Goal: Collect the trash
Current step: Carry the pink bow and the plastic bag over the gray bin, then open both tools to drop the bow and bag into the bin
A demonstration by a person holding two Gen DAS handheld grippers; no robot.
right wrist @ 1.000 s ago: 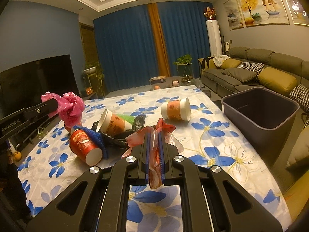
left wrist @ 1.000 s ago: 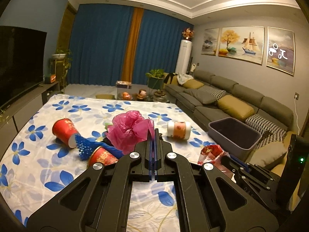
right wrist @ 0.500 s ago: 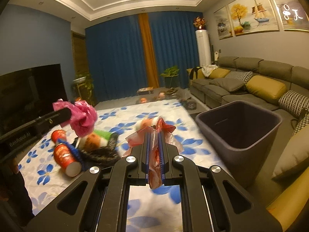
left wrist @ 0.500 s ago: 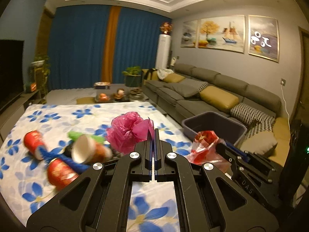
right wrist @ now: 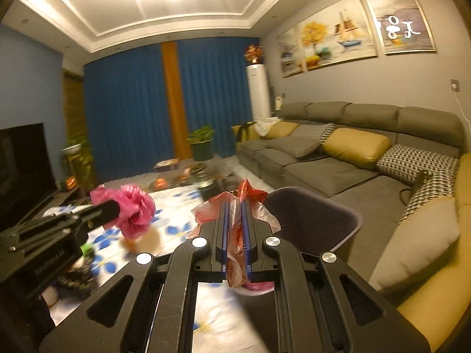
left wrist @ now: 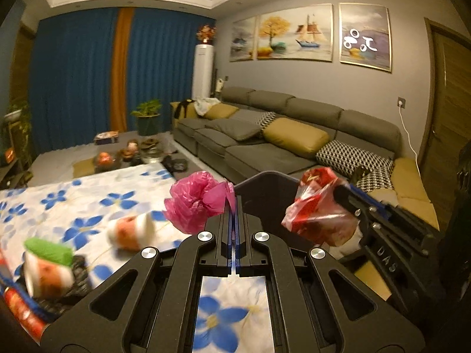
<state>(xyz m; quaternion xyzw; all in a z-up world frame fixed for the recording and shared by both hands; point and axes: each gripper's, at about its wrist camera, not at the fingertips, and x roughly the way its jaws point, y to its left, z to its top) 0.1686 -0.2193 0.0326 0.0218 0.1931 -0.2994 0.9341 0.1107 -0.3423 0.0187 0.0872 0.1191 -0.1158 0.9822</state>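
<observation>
Room: we see a flowered tablecloth [left wrist: 73, 203], with a grey sofa [left wrist: 265, 135] behind.
Left gripper [left wrist: 234, 206]: our fingers pinch a pink bag [left wrist: 197, 203] above the table edge.
Right gripper [right wrist: 237, 214]: clamped on a red wrapper [right wrist: 250, 194] beside the dark bin [right wrist: 321, 220].
Table: blurred cups [left wrist: 132, 232].

Evening living room, warm ceiling light on

And we're looking at the grey sofa [left wrist: 282, 135]: mustard cushions [left wrist: 295, 136] on it, three paintings [left wrist: 309, 36] on the grey wall above, a white tower unit [left wrist: 202, 70] at its far end, blue curtains [left wrist: 76, 79] with an orange strip beyond, a potted plant [left wrist: 147, 116] beside that end, a dark television [right wrist: 22, 161] opposite.
</observation>
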